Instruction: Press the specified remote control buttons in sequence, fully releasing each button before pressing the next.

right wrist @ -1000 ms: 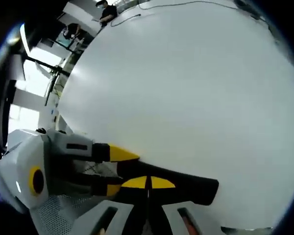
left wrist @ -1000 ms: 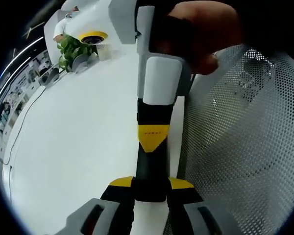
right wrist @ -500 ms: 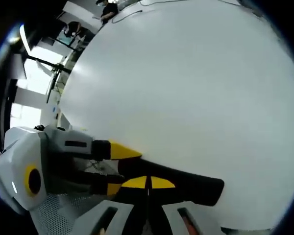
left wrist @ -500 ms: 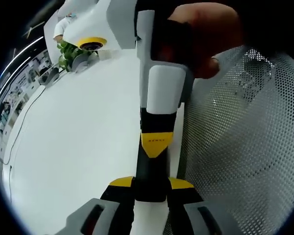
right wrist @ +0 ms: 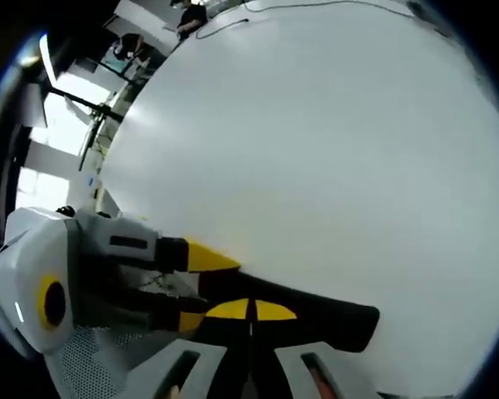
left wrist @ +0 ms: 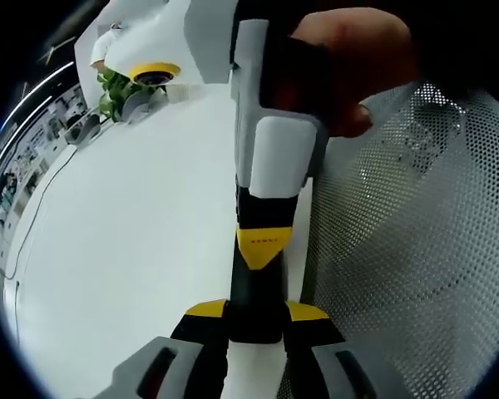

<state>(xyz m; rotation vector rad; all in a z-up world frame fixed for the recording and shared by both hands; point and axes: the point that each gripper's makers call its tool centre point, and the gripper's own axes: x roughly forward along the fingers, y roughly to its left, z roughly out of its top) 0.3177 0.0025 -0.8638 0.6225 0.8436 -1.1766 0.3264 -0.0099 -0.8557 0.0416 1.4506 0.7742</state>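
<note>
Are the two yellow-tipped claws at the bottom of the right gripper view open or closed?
Shut: on the right gripper the yellow tips meet along a thin seam, with no gap, beside the long black remote control.

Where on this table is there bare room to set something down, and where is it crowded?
The white table lies bare across the right gripper view, up to the cable at its far edge. In the left gripper view it is bare between the mesh basket and the plant. It is crowded where the left gripper, right gripper and remote meet.

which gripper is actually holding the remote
The left gripper: its jaws clamp the black remote from both sides. The right gripper has its jaws shut together, yellow tip down on the remote's face.
</note>
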